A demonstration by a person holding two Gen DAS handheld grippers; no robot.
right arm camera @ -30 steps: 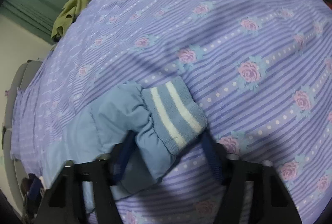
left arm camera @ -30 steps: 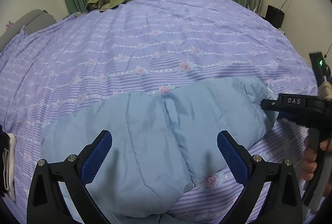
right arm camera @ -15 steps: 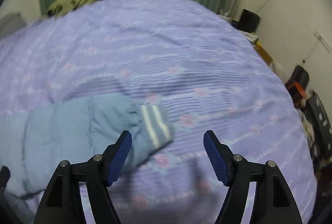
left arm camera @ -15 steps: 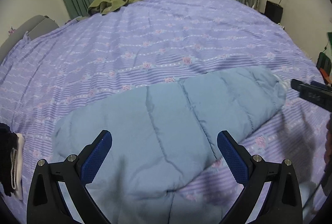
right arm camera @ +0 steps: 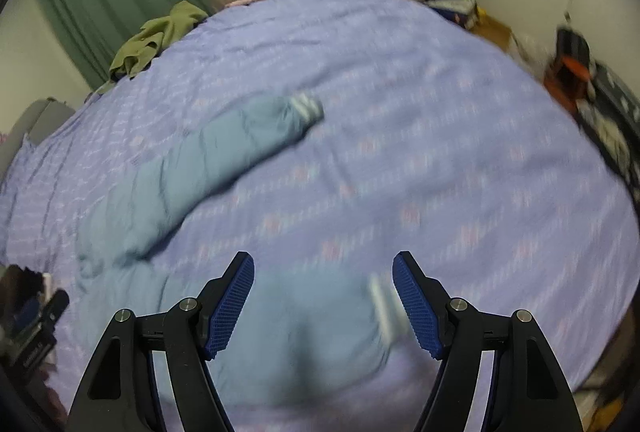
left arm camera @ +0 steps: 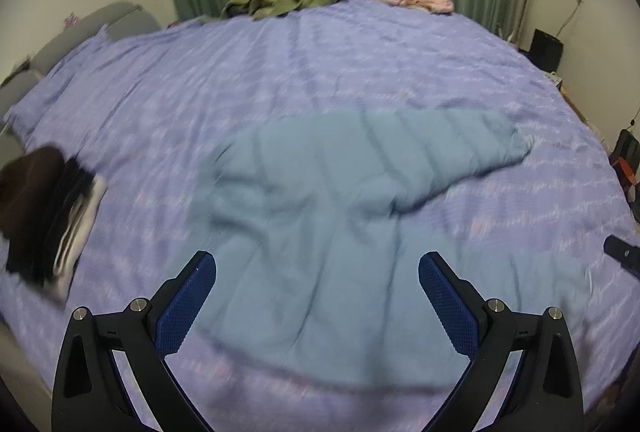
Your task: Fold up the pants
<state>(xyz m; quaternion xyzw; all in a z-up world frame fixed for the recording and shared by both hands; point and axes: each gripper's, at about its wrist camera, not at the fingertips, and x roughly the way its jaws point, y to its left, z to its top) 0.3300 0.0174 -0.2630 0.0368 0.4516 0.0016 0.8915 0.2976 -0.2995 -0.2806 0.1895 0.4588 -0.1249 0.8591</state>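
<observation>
Blue pants (left arm camera: 340,216) flat on the bed (left arm camera: 320,72).
Left gripper (left arm camera: 318,306) and right gripper (right arm camera: 323,306) up above, both wide open (holding nothing).

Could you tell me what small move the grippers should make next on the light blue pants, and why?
Probably lower the right gripper onto the near striped cuff just under it. Both grippers are open and empty, the left gripper hovering above the pants, whose legs lie spread apart on the bed, not yet folded.
</observation>
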